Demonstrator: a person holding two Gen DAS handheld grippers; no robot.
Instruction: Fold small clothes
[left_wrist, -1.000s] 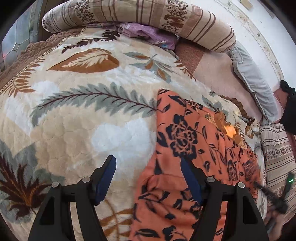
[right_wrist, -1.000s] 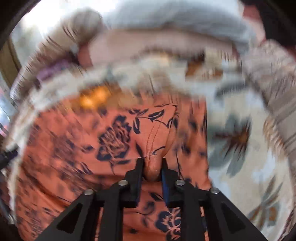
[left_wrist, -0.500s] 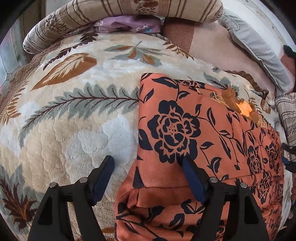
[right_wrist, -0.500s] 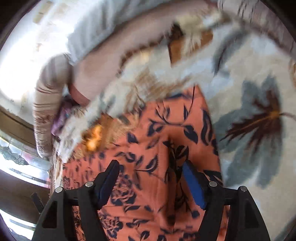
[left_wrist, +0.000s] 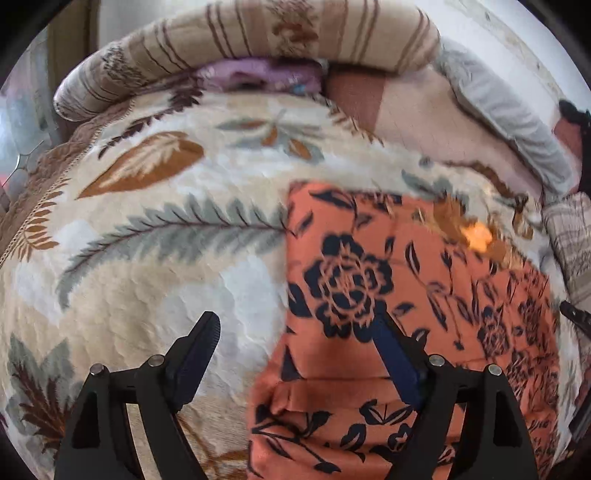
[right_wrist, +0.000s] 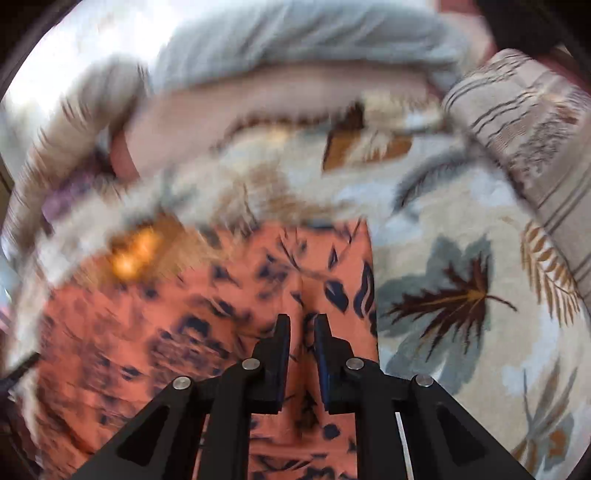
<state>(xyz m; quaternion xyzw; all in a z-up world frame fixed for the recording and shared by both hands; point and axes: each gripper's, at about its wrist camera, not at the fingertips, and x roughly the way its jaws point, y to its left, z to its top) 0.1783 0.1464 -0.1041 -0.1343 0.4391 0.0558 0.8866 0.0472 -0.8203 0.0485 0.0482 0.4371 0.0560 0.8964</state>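
Leaf-print blanket (left_wrist: 155, 280) under orange garment (left_wrist: 424, 295)

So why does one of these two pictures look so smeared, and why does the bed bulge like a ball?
Right wrist view: motion blur smears the leaf-print blanket and the orange floral garment; only the right gripper stays sharp. Left wrist view: mostly crisp, slightly soft; the fisheye lens bulges the blanket and darkens the corners, and a bright glare spot sits by the garment's far edge.

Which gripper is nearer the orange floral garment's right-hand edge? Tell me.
Right. The right gripper is closing on a ridge of the orange floral garment near that edge; the left gripper, opening, straddles its opposite edge.
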